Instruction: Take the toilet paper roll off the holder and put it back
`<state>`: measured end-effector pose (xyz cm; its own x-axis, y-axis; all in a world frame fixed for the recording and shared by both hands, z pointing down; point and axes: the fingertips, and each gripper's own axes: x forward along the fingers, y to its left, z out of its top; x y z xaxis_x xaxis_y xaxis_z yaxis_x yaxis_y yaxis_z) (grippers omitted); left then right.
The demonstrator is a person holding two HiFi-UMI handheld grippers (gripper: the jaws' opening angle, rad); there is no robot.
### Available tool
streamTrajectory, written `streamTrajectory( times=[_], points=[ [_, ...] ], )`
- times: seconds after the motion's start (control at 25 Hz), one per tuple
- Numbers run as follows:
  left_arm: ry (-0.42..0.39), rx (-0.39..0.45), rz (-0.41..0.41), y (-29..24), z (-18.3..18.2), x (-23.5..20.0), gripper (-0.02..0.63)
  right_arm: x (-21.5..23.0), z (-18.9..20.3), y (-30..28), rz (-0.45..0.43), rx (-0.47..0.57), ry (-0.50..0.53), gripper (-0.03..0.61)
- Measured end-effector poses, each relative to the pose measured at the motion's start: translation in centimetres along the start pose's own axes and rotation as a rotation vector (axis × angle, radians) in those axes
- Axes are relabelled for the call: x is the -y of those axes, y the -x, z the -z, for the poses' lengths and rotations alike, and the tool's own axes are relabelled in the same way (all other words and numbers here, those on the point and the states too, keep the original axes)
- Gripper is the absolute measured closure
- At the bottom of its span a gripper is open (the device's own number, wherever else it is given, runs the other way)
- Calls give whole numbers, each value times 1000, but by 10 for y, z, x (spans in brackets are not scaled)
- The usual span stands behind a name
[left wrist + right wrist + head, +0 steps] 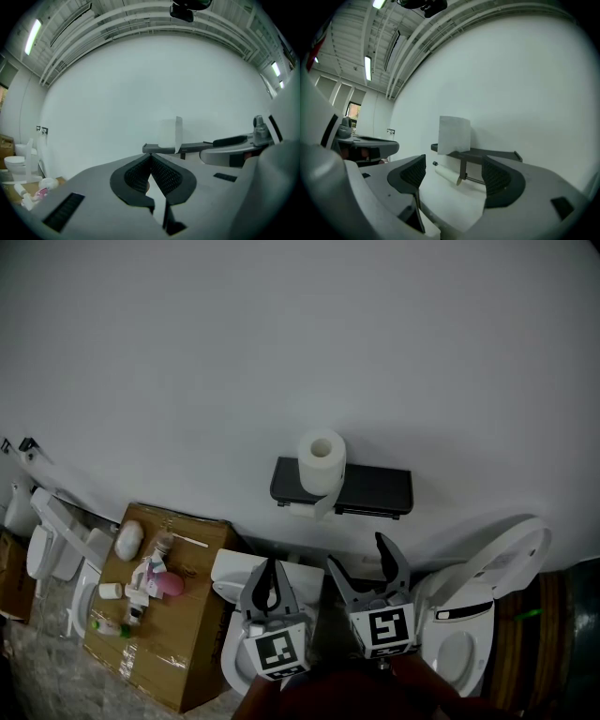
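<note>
White paper against black: in the head view the toilet paper roll [322, 457] stands on end on top of the dark wall-mounted holder [375, 491], at its left end, core hole facing up, so its long axis is vertical. Both claws hang below it, well apart from it. The left claw [271, 589] is pinched together; the right claw [367, 568] is spread wide, sits closer under the holder and looks the nearer of the two.

In the left gripper view the left claw [150, 157] has its ribbed pads meeting at the tips with nothing between them. The roll [169, 133] rises ahead, a little right of the tips, on the holder [161, 148].

In the right gripper view the right claw [454, 165] is wide and empty. The roll [453, 135] sits almost straight ahead and above the gap, upright on the holder [492, 153], with a pale bar [446, 174] slung beneath. The right claw seems the better placed, by rising and going forward to close across the roll's sides.
</note>
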<state>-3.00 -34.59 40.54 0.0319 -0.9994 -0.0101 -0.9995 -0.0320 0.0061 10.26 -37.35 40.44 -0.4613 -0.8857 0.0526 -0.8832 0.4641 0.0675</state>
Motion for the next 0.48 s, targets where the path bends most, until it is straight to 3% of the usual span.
streamTrajectory(
  times=[0.2, 0.48],
  points=[
    [-3, -14, 16, 1, 7, 9, 600, -2, 36, 19, -16, -62, -60, 222],
    [-23, -16, 24, 2, 8, 17, 600, 2, 44, 27, -25, -79, -92, 222]
  ],
)
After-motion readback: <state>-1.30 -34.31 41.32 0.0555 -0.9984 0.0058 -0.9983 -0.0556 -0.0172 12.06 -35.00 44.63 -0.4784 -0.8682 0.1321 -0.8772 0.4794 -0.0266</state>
